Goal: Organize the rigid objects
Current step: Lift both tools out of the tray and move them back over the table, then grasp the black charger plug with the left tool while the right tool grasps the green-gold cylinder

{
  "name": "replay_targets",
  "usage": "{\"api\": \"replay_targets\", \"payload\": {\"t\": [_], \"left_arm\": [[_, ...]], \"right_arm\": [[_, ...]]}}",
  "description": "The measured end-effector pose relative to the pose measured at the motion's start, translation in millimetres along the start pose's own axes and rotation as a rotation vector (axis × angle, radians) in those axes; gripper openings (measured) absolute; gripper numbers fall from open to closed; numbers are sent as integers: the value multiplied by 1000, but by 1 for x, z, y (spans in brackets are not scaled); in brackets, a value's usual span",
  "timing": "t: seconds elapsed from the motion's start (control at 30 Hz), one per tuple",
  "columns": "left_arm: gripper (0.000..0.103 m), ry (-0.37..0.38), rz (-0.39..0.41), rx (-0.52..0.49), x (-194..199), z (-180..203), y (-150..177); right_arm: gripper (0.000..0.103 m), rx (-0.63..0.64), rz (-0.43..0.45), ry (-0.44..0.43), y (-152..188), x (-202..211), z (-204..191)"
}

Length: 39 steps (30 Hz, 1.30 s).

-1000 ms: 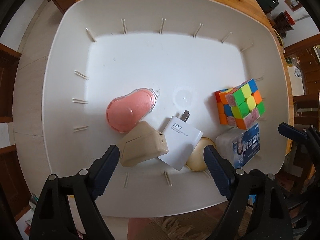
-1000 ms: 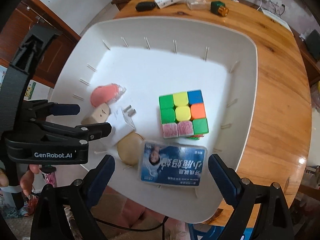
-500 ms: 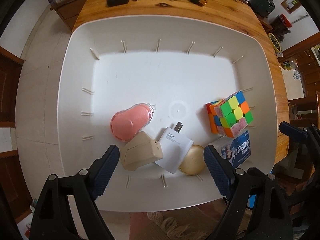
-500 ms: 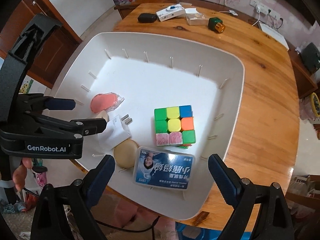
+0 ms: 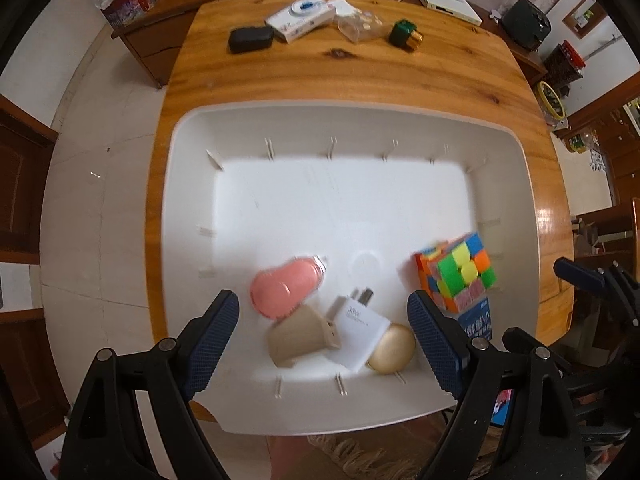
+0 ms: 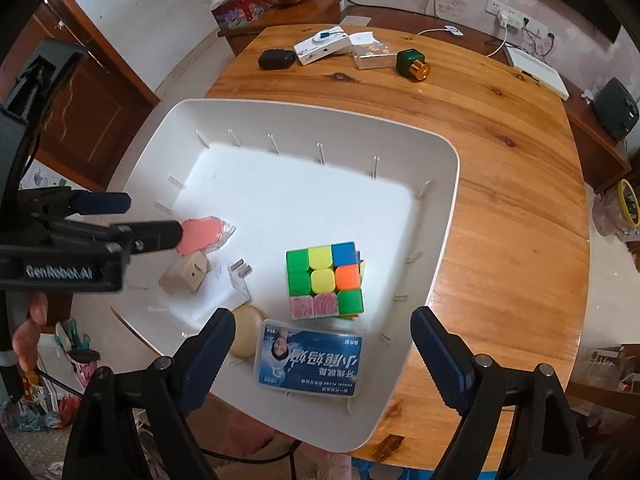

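Six rigid items already lie in the white tray (image 6: 448,200), all crowded toward its near edge. Taking the tray as a clock face with six o'clock nearest the person: the blue floss box (image 6: 310,362) sits at about five, touching the near wall; the colour puzzle cube (image 6: 324,280) stands just beyond it. A round tan case (image 5: 391,349) lies at six, partly under the white 33W charger (image 5: 360,330), whose prongs point toward twelve. A beige wedge-shaped block (image 5: 298,336) rests against the charger at seven, and a pink item in clear wrap (image 5: 286,290) lies just beyond that.

The left gripper (image 5: 322,334) hangs above this cluster, jaws wide apart, nothing between its pads. The right gripper (image 6: 322,354) hangs above the floss box; its jaws are closing slightly, yet the pads touch nothing and it carries nothing.

Beyond the tray, at the twelve o'clock end of the wooden table (image 6: 500,160), four items remain outside: a black case (image 6: 276,59), a white box (image 6: 320,45), a clear plastic box (image 6: 370,55) and a green bottle with a gold cap (image 6: 412,65).

Judgement: both grippers are free, so the next pick is among those far items. Recommend lifting clear of the tray wall first, approaching each item from above, and gripping across flat sides. The bottle lies on its side and may roll if nudged. Deposit in the bare far half of the tray.
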<state>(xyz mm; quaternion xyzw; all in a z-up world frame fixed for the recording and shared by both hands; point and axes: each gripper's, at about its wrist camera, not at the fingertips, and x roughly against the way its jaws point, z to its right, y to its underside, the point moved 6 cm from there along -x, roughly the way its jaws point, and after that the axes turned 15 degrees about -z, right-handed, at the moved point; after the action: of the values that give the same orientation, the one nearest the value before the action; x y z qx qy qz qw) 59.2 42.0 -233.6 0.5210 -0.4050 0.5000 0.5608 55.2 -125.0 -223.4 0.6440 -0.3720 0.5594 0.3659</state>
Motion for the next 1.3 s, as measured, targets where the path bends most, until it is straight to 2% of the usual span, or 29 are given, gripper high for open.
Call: {"api": "replay_targets", "payload": {"t": [0.33, 0.53, 0.73, 0.83, 0.93, 1.17, 1.3], "left_arm": [[88, -76, 84, -34, 48, -22, -59], [88, -90, 145, -41, 81, -40, -108], [88, -91, 171, -38, 91, -52, -158], [88, -75, 167, -23, 88, -59, -183], [88, -60, 162, -2, 79, -66, -210], [88, -42, 118, 45, 42, -83, -258], [88, -19, 62, 87, 8, -97, -275]], "right_arm": [[88, -26, 45, 10, -32, 24, 16], [88, -69, 96, 52, -73, 54, 34], [88, -131, 154, 109, -129, 86, 56], [88, -167, 171, 130, -159, 94, 69], [88, -220, 161, 115, -195, 91, 85], [88, -343, 89, 57, -255, 56, 118], [88, -405, 39, 35, -282, 25, 134]]}}
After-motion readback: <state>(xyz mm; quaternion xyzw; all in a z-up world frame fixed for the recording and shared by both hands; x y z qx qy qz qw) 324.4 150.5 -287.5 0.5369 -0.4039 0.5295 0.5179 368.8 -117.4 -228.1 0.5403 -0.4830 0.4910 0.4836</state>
